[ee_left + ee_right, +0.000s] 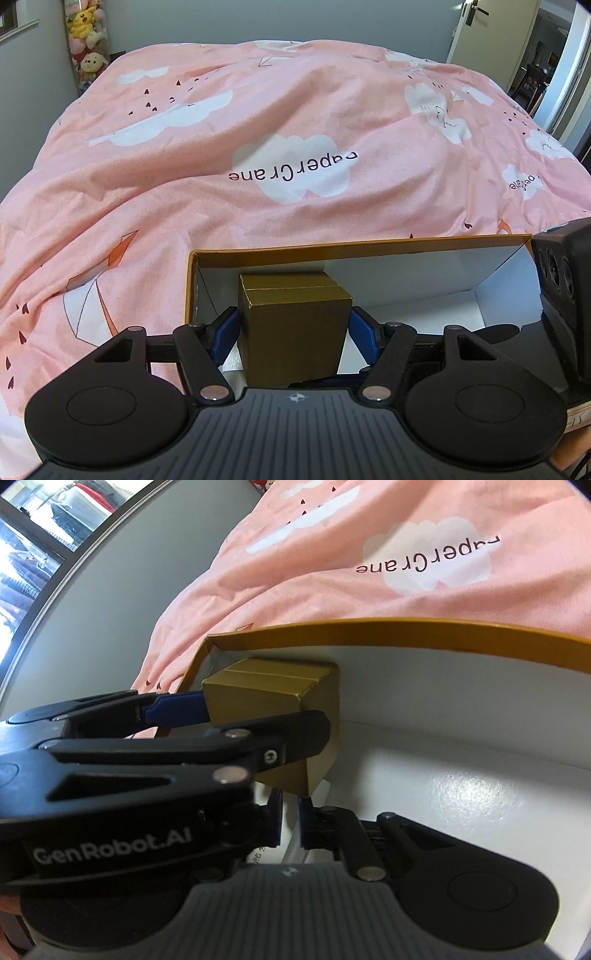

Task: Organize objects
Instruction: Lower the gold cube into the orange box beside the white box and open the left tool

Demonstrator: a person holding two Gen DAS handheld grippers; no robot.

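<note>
A small gold-brown carton (295,325) stands upright in the left part of an open box with an orange rim (369,245) and white inside. My left gripper (293,332) is shut on the carton, its blue pads (225,332) pressing both sides. In the right wrist view the carton (266,690) sits in the box's far left corner, with the left gripper's arms across it. My right gripper (290,823) is low inside the box, below the carton, its blue pads (304,821) nearly together around a thin white object; whether it grips that object is unclear.
The box (406,626) lies on a bed with a pink quilt (258,110) printed with white clouds. Plush toys (86,40) hang at the far left wall. A door (491,33) stands open at the far right. The right gripper's body (565,295) is at the box's right end.
</note>
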